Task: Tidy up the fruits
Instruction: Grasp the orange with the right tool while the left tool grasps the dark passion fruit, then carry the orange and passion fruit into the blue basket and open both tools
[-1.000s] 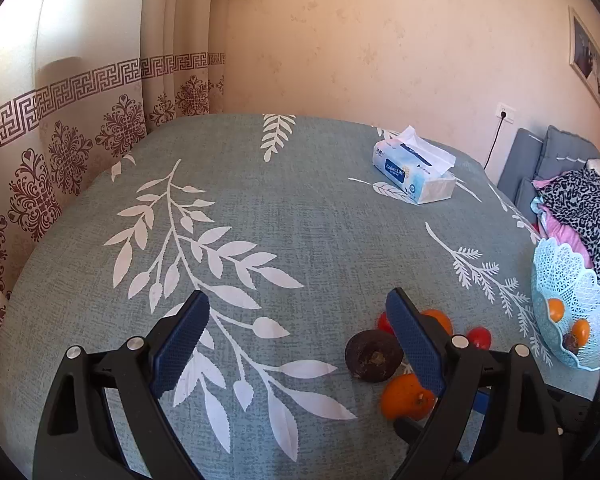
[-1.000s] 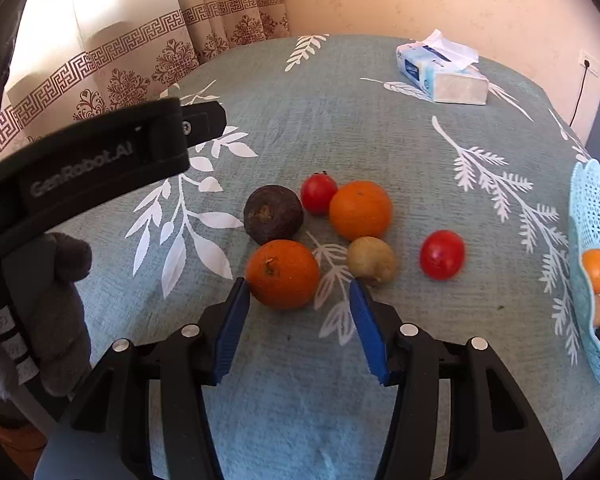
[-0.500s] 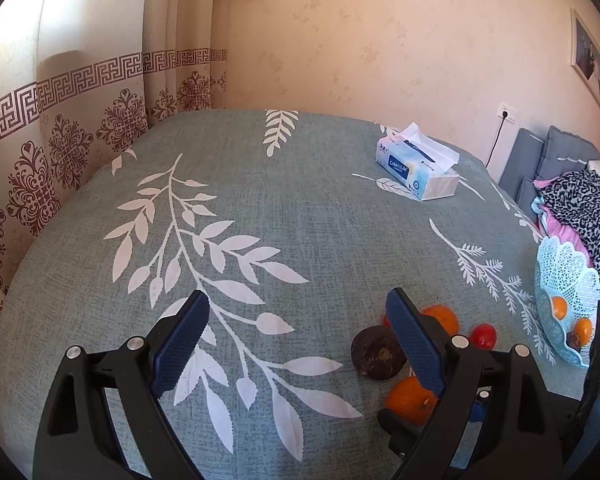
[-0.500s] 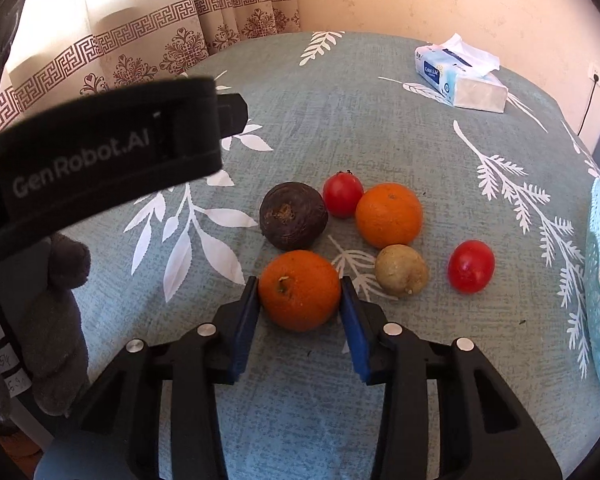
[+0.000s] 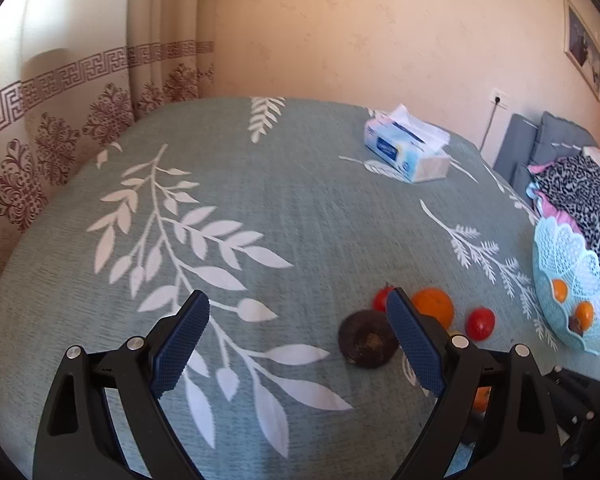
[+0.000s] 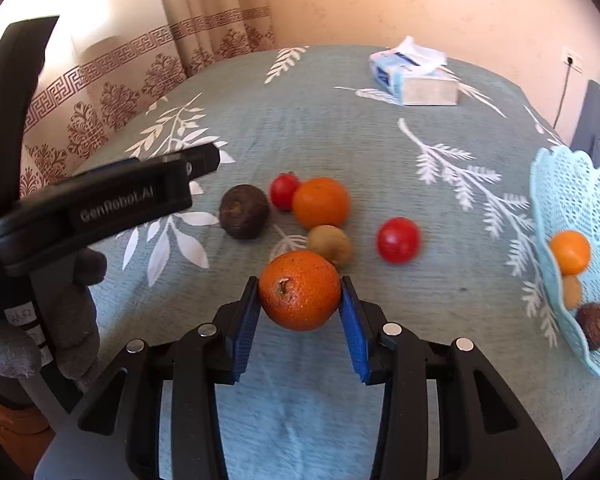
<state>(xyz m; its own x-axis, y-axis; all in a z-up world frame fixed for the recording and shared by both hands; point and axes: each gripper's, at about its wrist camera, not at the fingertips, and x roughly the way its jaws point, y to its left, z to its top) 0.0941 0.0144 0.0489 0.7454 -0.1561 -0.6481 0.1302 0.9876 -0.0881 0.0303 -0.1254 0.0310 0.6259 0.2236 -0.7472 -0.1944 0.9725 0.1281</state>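
Green leafy cloth is covering the table, and my right claw (image 6: 300,306) is squeezing an orange (image 6: 299,290) just above it. I am picking fruits up, I think. Next I am carrying it right, into the blue basket (image 6: 572,196), gently. Oranges and small brown fruits are sitting inside. My left claw (image 5: 296,344) is hanging wide open, empty.
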